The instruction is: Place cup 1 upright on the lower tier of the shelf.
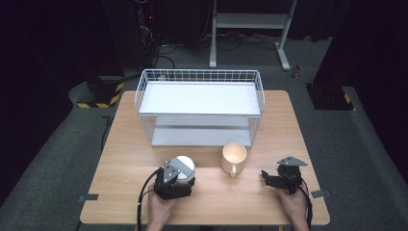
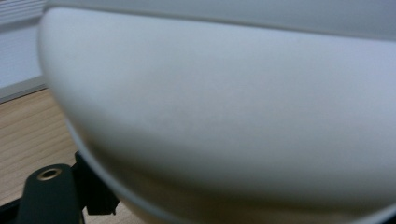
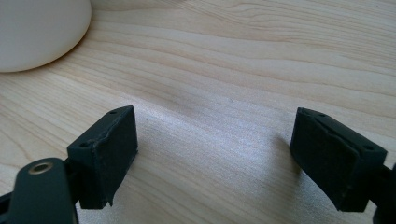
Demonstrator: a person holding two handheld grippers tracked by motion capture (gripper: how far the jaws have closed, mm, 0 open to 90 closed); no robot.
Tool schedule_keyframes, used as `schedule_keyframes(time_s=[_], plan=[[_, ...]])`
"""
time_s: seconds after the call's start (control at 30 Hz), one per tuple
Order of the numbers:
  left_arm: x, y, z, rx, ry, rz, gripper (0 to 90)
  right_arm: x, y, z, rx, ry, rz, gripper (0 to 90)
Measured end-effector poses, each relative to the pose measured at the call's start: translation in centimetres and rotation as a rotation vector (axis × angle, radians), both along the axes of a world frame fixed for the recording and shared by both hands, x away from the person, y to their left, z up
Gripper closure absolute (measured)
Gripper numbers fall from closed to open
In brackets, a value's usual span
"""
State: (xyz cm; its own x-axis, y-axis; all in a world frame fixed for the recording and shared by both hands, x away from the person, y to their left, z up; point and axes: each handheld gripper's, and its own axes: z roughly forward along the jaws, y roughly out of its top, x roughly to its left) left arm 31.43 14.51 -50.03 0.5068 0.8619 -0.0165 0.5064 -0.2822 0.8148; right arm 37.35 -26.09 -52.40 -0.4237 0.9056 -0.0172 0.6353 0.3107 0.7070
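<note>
- Sitting on the wooden table point(image 1: 125, 159) are two cups, a wire basket rack, and two grippers held by a person.
- One white cup point(image 1: 184, 167) is turned upside down, so its flat bottom faces up. It stands near the front of the table, on the left side.
- The left gripper point(image 1: 185, 182) is right at this upside-down cup. In the left gripper view the cup's white wall point(image 2: 224, 116) is very close and blurry, with one black jaw showing at the bottom left, pressed close to the cup. I cannot tell if the jaws are squeezing the cup or just sitting around it.
- A cream mug point(image 1: 234, 157) stands the right way up, to the right of the white cup and a little apart from it. Its handle points toward the person. Its inside looks bare and pale.
- The right gripper point(image 1: 269, 179) rests low over the table, to the right of the mug and not touching it. In the right gripper view point(image 3: 215, 154) its two black jaws are spread wide with just bare wood between them, and the mug's round side point(image 3: 37, 32) shows in the top left corner.
- The white wire basket rack point(image 1: 199, 108) stands at the back of the table. It has a top shelf and a lower shelf, and both look bare.
</note>
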Motion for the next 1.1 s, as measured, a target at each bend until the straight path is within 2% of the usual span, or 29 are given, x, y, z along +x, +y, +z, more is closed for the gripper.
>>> schedule_keyframes(time_s=[0.4,0.63,0.77,1.1], plan=[[-0.09,0.01,-0.08,0.005,-0.015,-0.014,18.5,0.0,0.0,0.0,0.0,0.0,0.0,15.0],[-0.1,0.03,-0.06,0.005,-0.015,-0.016,18.6,0.0,0.01,0.0,0.001,0.001,0.0,15.0],[-0.08,0.11,-0.08,-0.018,-0.005,-0.019,18.6,0.01,0.0,0.0,-0.001,-0.001,0.001,15.0],[0.07,0.09,0.1,-0.007,-0.002,-0.033,18.7,0.01,0.0,0.0,-0.001,-0.001,0.001,15.0]])
